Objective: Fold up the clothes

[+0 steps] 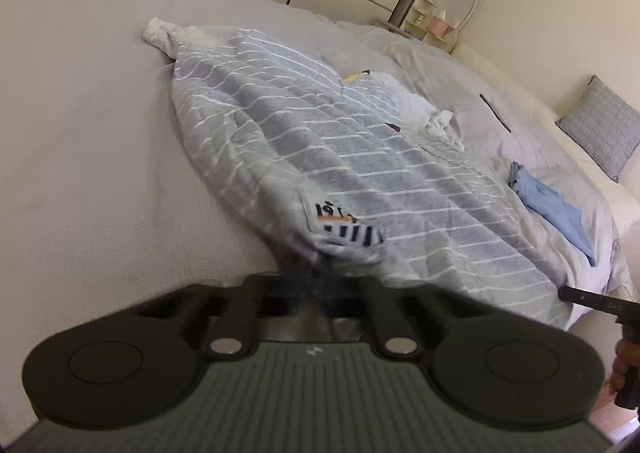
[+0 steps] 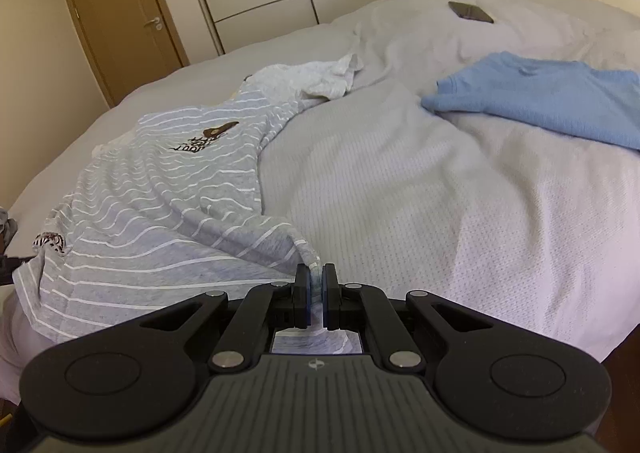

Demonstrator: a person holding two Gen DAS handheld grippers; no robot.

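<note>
A grey shirt with thin white stripes [image 1: 320,141] lies stretched over the bed; it also shows in the right wrist view [image 2: 168,189], with a small brown print on its chest. My left gripper [image 1: 312,273] is shut on the shirt's hem corner near a dark striped patch [image 1: 344,231]; cloth hides its fingertips. My right gripper [image 2: 316,281] is shut on the shirt's other hem corner, the cloth pinched between its pads. The right gripper's body shows at the right edge of the left wrist view [image 1: 600,305].
The bed [image 2: 400,193] has a pale grey textured cover. A folded light blue garment [image 2: 552,97] lies at the right, seen too in the left wrist view [image 1: 556,209]. A dark phone [image 2: 470,11] lies farther back. A grey pillow [image 1: 600,125], wardrobe and door stand behind.
</note>
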